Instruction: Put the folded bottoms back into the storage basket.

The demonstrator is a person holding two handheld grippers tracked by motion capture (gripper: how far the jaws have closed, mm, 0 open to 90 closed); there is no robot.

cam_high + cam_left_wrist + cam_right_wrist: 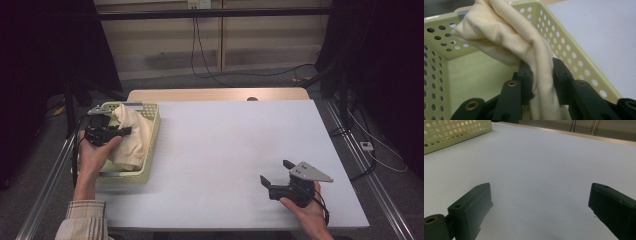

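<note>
Cream cloth (pixel 506 40) pinched by left gripper (pixel 541 75) inside perforated basket (pixel 574 62) | right gripper (pixel 540 202) spread wide above bare white table (pixel 544 160) | fold in jaws plain from left gripper view

Left tool (pixel 541 82) clamped, right tool (pixel 541 212) agape

no readable text, no labels, no brands, no numbers
</note>
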